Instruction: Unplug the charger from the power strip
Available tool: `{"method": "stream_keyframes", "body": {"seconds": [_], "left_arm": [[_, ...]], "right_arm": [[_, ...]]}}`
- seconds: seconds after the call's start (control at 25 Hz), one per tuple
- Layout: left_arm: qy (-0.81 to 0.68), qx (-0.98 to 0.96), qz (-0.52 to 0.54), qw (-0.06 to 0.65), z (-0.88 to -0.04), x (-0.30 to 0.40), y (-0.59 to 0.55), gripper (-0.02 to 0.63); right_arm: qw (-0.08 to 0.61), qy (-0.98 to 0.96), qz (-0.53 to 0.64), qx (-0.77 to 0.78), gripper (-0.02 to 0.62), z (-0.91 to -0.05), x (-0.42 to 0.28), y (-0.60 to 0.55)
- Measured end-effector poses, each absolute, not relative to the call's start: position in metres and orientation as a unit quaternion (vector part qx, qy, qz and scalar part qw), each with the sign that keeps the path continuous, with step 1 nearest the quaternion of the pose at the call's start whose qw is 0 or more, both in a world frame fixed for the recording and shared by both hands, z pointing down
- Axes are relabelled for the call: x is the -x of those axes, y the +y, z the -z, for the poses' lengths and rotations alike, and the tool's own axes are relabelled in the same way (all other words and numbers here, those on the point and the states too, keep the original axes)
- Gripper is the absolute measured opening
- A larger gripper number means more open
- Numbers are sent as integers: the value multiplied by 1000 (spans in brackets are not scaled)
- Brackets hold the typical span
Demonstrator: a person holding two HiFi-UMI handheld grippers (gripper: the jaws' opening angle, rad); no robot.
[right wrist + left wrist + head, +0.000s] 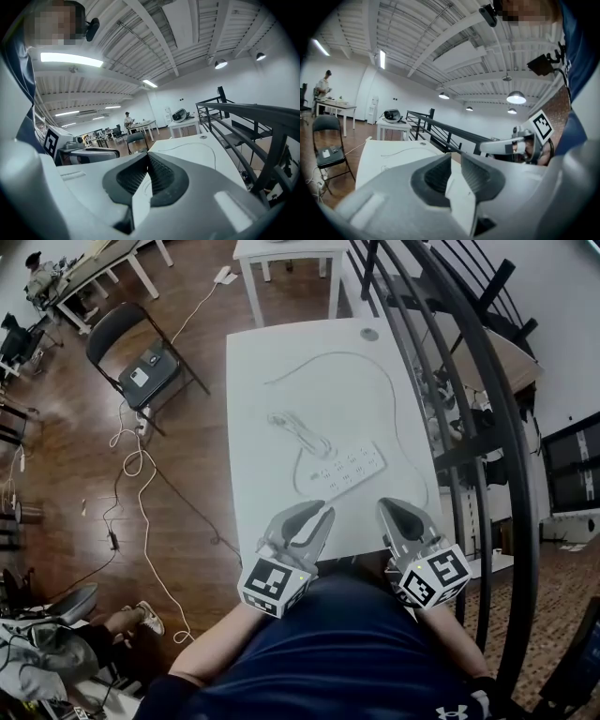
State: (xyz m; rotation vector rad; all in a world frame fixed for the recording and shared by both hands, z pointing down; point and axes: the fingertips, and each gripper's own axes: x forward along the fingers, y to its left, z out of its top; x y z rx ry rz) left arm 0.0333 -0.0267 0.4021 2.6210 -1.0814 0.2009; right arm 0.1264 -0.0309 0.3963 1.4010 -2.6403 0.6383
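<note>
White power strip [354, 468] lies on the pale table [246, 409], a little way ahead of both claws and between them. The charger [312, 440], with its thin cord, sits ahead of the left claw [322, 514], at the strip's left end. Whether its plug is in or out is too small to tell. The left claw and the right claw [387, 508] are squeezed shut and hold nothing. This looks like getting ready to reach, or resting after the pull.
</note>
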Motion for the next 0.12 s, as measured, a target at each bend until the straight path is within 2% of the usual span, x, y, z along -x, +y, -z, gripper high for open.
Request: {"method": "stream_keyframes", "body": {"seconds": [0.12], "left_arm": [[-375, -912, -75, 151, -408, -34, -25, 67]], "right_arm": [[45, -864, -208, -457, 11, -399, -126, -29]]}}
